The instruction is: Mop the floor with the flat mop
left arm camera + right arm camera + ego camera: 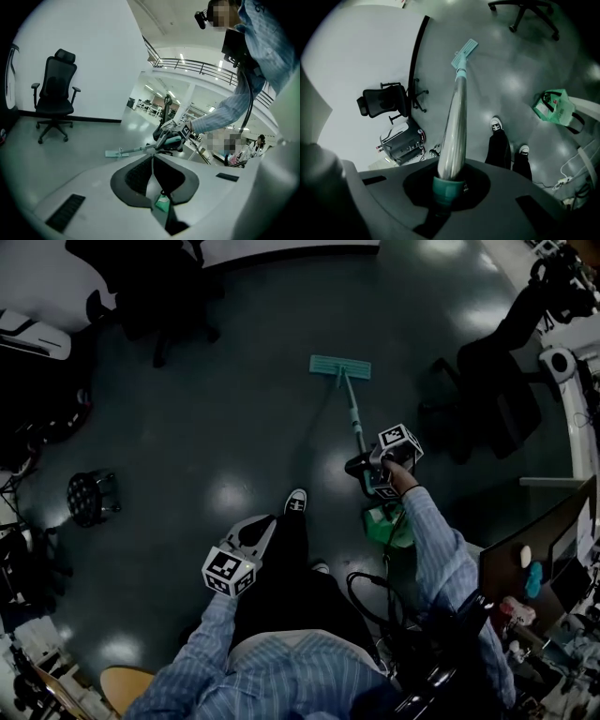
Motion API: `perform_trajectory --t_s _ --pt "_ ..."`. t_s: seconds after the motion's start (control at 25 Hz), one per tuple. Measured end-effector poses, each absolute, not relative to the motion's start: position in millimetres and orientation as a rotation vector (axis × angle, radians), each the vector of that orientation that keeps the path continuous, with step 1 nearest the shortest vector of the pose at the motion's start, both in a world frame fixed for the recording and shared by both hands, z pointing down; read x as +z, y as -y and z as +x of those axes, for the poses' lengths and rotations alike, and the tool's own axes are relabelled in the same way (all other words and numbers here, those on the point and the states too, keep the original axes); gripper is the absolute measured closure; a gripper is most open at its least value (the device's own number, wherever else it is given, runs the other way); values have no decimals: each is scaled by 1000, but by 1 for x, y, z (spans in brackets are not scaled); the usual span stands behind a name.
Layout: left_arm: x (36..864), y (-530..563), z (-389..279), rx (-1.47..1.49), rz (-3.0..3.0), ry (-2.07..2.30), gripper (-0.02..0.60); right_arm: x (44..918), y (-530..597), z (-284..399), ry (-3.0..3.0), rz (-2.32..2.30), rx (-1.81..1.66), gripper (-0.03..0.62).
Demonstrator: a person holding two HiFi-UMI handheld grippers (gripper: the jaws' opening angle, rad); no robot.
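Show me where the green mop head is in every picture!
Head view: mop head, upper middle.
Left gripper view: mop head, small, left of centre.
Right gripper view: mop head, top middle.
Shared landmark: the mop handle runs to it.

Reaching forward with right tool [368, 469], jaws clamped on mop handle [453, 122]; holding left tool [251, 538] low near the knee, jaws pressed together.

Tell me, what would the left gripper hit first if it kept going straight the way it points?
Probably the flat mop's handle, close to the right gripper clamped on it. Both sit straight ahead of the left gripper, whose jaws are shut. Depth is hard to judge.
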State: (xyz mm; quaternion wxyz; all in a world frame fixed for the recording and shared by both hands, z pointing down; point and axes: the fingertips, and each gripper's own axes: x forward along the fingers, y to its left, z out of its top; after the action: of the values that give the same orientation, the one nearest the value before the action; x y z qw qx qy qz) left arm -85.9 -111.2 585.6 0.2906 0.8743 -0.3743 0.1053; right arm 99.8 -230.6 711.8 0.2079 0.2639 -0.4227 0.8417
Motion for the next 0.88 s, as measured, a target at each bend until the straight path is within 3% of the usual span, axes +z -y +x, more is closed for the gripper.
perform_trajectory --t_s 0.88 --pt "552 -133 -47 267 2413 963 572 682 -208 110 1137 556 2320 585"
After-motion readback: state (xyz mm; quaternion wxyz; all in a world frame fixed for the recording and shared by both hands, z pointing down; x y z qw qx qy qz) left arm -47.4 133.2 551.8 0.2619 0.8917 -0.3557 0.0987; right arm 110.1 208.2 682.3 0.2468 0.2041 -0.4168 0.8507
